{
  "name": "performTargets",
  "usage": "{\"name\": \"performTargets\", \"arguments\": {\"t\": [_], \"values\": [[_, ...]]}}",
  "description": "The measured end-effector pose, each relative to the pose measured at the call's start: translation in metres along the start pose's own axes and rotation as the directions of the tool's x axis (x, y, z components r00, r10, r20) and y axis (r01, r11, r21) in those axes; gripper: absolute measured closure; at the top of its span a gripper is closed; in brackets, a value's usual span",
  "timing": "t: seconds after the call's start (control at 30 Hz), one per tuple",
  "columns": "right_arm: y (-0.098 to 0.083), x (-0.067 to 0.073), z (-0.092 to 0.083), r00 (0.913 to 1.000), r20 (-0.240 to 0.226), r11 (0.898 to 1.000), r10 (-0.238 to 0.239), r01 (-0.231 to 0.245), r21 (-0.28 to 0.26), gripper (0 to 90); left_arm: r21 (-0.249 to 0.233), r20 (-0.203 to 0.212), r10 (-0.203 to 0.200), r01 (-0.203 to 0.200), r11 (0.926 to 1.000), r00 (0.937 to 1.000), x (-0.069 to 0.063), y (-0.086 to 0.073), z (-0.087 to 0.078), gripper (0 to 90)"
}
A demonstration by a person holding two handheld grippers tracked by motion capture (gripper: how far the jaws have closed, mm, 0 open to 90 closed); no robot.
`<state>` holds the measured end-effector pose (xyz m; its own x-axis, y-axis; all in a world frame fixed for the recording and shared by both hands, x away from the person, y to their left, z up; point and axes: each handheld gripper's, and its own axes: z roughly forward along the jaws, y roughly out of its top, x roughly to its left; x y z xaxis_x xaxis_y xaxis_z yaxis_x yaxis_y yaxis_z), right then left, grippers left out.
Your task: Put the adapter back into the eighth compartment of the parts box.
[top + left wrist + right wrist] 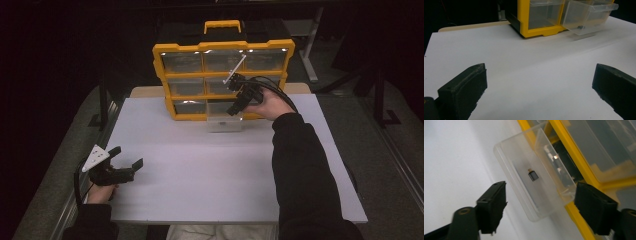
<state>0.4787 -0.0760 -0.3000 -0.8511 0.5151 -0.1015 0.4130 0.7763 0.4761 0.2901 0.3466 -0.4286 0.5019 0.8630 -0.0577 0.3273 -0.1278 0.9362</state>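
Room dark, only the white table (200,165) lit bright from above. Glare on the clear drawer (534,182); near jaws soft and blurred.

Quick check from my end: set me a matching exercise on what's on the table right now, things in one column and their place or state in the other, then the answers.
Things:
1. organiser
2. clear drawer
3. small dark part
4. left gripper

Places or states:
A. lies inside the pulled-out drawer
B. open, low over the bare white table, holding nothing
C. yellow frame, stands at the table's far edge
D. pulled out of the bottom row, in front of the open right gripper

Pairs: 1-C, 2-D, 3-A, 4-B
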Motion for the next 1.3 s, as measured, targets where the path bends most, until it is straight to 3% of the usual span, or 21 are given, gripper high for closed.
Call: {"name": "performTargets", "arguments": {"t": [0.2,0.27,0.4,0.7,1.3], "values": [[-0.016,-0.001,-0.006,0.9987,0.025,0.999,0.044,-0.043,-0.027,11.5,0.006,0.002,0.005,-0.005,1.0,1.0,0.0,0.0,0.001,0.0],[-0.022,-0.002,-0.006,0.9975,0.043,0.998,0.057,-0.055,-0.032,3.9,0.005,0.0,0.003,-0.003,1.0,1.0,0.0,0.0,0.0,0.0],[-0.033,-0.003,-0.005,0.996,0.036,0.996,0.082,-0.081,-0.04,0.0,0.004,-0.003,0.0,0.0,1.0,1.0,0.0,0.0,0.0,0.0],[-0.058,-0.001,-0.01,0.9916,0.035,0.988,0.125,-0.121,-0.093,0.0,0.003,-0.004,-0.001,0.001,1.0,1.0,0.0,0.0,0.0,0.0],[-0.095,0.009,-0.019,0.9898,0.061,0.981,0.129,-0.118,-0.156,0.0,0.009,-0.005,-0.003,0.003,1.0,1.0,-0.001,-0.001,0.001,0.0]]}}
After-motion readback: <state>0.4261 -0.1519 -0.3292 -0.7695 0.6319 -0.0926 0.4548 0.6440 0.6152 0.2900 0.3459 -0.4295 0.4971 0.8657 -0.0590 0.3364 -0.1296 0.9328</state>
